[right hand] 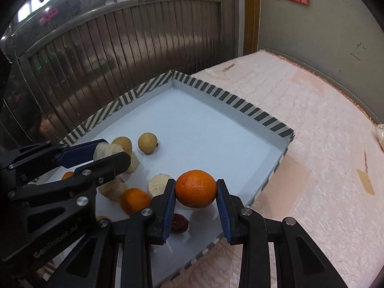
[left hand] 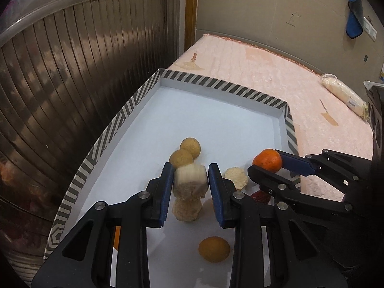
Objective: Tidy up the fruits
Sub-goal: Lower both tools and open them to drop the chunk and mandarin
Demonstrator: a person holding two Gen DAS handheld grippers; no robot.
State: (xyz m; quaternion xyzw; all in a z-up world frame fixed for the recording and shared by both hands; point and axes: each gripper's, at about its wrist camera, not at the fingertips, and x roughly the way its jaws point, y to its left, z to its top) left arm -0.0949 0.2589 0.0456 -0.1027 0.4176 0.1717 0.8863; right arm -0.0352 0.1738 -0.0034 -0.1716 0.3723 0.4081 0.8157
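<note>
Left claw (left hand: pixel 190 178): closed on a pale, rough-skinned fruit piece (left hand: pixel 189 176); I read the blue pads as pressing both its sides, and it hangs clear of the tray floor, slightly blurred.
Right claw (right hand: pixel 195 189): clamped on a mandarin (right hand: pixel 195 188), pads against its left and right flanks, lifted above the tray's near right part.
Beneath left claw: a second pale piece (left hand: pixel 187 210) lies on the floor just under the held one; I cannot tell whether they touch.
Loose fruit: two tan round fruits (left hand: pixel 190 147) touching each other beyond my left claw, one more tan fruit (left hand: pixel 214 249) nearer me, another pale piece (left hand: pixel 236 177) between the claws, an orange (right hand: pixel 134 201) and a dark red date-like fruit (right hand: pixel 178 223) by the right claw.
Tray (right hand: pixel 208 87): white floor, striped rim, far half bare; it sits on a pink-covered table (right hand: pixel 324 120).
Step in hand: I judge both claws are carrying, mid-sort, one fruit each.
Next move: as I see it, each load needs a spot with its own kind; the bare far half offers room. I would lower until the fruit rests before easing the pads apart, since a mandarin may roll.
</note>
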